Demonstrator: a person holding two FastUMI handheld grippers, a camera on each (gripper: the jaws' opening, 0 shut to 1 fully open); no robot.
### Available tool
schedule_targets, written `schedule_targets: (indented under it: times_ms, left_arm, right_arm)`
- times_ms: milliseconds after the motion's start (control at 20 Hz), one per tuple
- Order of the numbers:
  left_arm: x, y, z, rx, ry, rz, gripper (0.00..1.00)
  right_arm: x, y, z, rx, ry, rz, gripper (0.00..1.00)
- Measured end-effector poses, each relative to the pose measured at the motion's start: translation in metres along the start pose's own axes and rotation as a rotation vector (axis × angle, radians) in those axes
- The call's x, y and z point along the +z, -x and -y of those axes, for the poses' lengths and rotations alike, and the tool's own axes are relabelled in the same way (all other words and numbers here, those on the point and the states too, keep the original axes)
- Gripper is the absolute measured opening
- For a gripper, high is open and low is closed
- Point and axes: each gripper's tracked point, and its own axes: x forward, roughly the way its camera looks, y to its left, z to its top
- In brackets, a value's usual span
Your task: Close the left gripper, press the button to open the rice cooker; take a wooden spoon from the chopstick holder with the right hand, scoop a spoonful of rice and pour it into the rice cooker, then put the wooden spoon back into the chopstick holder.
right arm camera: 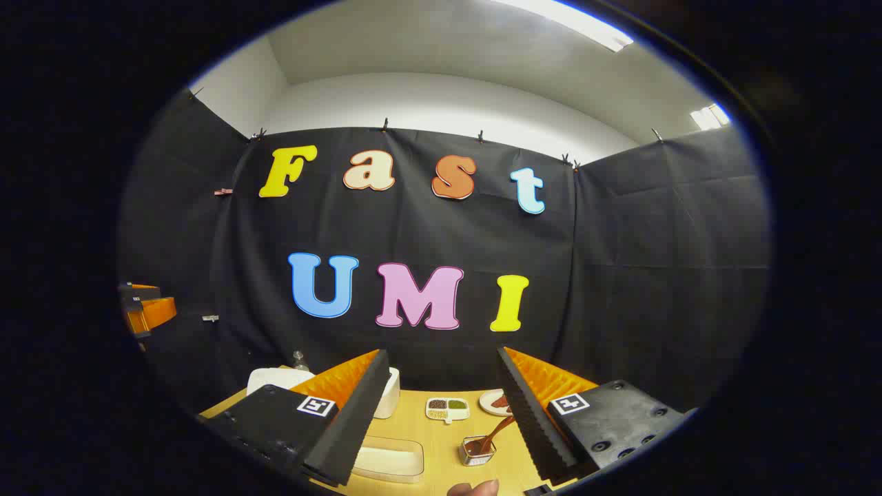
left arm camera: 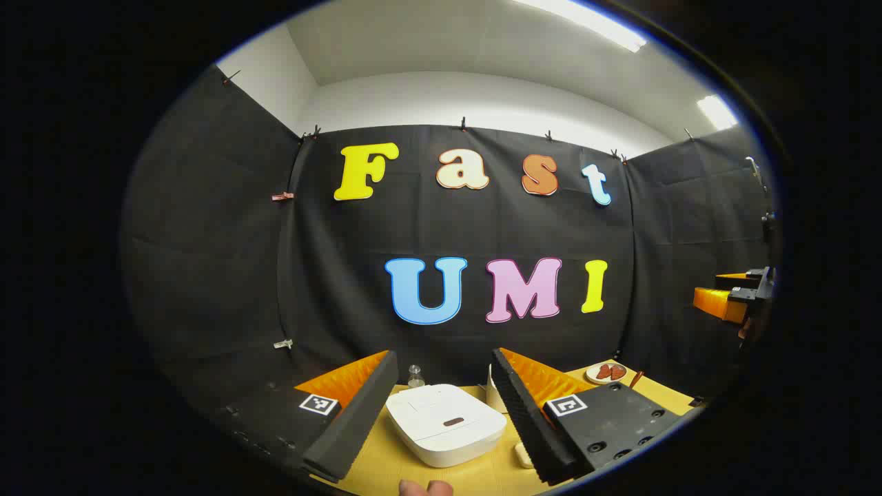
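Note:
In the left gripper view the white rice cooker (left arm camera: 446, 424) sits on the wooden table with its lid down and a small dark button (left arm camera: 453, 421) on top. My left gripper (left arm camera: 443, 357) hangs open above and in front of it, the cooker lying between its fingers. My right gripper (right arm camera: 442, 355) is open too, holding nothing. Below it a wooden spoon (right arm camera: 497, 430) leans in a small clear holder (right arm camera: 475, 449). A shallow pale tray (right arm camera: 387, 458) lies to the holder's left. The cooker (right arm camera: 275, 379) appears again at the left of the right gripper view.
A small glass jar (left arm camera: 415, 375) and a white container (left arm camera: 490, 393) stand behind the cooker. A plate with red pieces (left arm camera: 606, 373) is at the back right. A divided dish (right arm camera: 447, 408) and another plate (right arm camera: 495, 401) lie behind the holder. A person's fingertip (left arm camera: 426, 488) shows at the bottom edge.

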Motion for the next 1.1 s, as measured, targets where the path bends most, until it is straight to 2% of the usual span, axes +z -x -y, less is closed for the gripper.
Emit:
schedule_targets:
  times_ms: [1100]
  left_arm:
    - [0.0012,0.0088,0.0037,-0.032,0.006,-0.032,0.94]
  right_arm:
    - [-0.0047,0.0083,0.0065,-0.021,0.005,-0.001,0.97]
